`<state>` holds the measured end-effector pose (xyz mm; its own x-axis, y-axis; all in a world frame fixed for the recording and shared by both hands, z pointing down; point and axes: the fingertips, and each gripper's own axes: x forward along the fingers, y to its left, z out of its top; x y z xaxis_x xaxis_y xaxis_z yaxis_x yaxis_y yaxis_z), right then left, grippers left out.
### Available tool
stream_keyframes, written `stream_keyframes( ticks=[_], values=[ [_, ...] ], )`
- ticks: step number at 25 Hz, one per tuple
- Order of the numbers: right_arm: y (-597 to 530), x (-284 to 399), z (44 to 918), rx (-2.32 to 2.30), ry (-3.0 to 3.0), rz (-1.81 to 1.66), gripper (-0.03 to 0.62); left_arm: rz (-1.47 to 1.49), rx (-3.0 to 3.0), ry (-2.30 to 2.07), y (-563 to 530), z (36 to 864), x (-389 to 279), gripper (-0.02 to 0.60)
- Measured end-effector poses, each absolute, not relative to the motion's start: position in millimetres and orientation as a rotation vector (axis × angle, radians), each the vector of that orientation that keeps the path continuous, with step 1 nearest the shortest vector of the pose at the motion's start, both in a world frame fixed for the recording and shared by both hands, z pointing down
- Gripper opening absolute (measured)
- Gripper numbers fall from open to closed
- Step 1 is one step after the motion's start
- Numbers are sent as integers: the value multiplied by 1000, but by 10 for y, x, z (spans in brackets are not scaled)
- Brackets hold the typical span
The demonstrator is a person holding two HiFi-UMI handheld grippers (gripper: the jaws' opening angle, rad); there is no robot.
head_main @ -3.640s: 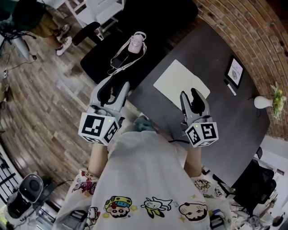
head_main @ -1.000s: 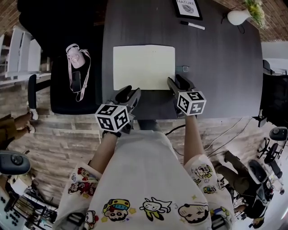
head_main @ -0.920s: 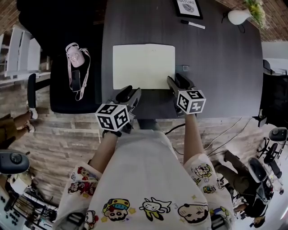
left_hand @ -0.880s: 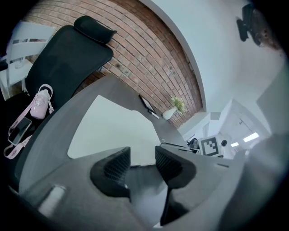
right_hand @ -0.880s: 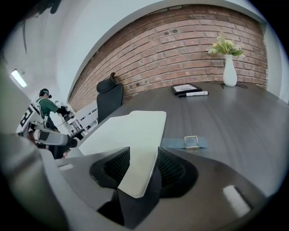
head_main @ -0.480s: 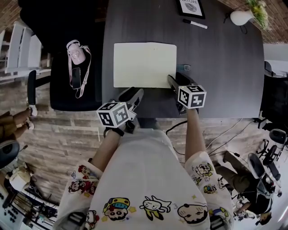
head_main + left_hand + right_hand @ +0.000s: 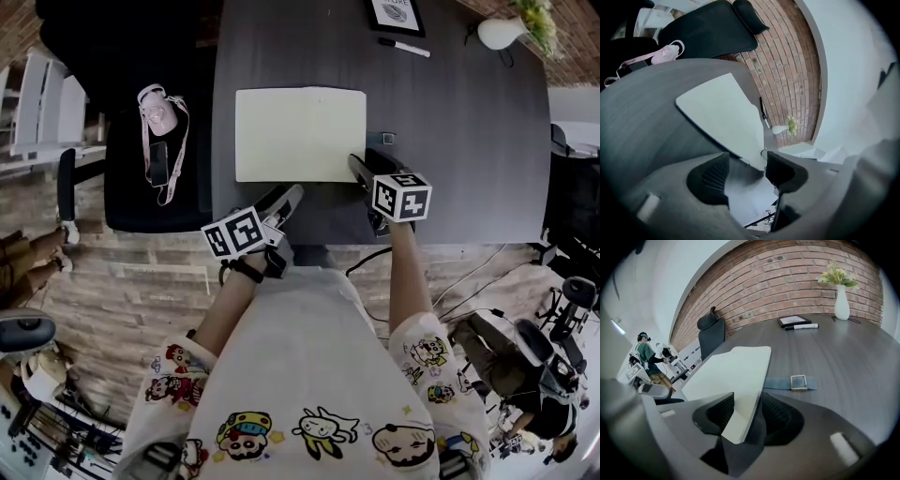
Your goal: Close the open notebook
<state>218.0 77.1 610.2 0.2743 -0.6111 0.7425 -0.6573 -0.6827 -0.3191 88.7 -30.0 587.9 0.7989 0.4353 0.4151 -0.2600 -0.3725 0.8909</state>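
The open notebook [image 7: 300,134] lies flat on the desk [image 7: 450,141]. At its five o'clock corner the right hand-held gripper [image 7: 364,161] straddles the pages loosely, jaws just widened. At seven o'clock the left hand-held gripper [image 7: 291,194], also just opened, is empty.

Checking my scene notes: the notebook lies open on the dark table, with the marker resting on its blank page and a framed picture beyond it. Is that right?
Not quite. The marker is not on the page: it lies on the bare table beside the framed picture, apart from the notebook, as the head view shows. The rest holds.
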Motion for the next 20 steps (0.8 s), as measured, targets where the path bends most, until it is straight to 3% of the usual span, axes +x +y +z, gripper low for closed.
stream_keyframes(
  ticks=[5, 20],
  values=[
    [774, 2170, 6122, 2471, -1242, 1397, 199, 635, 1681, 85, -327, 5912, 954, 308],
    [753, 2149, 6118, 2422, -1298, 1422, 184, 382, 1521, 98, -442, 5712, 1017, 318]
  ],
)
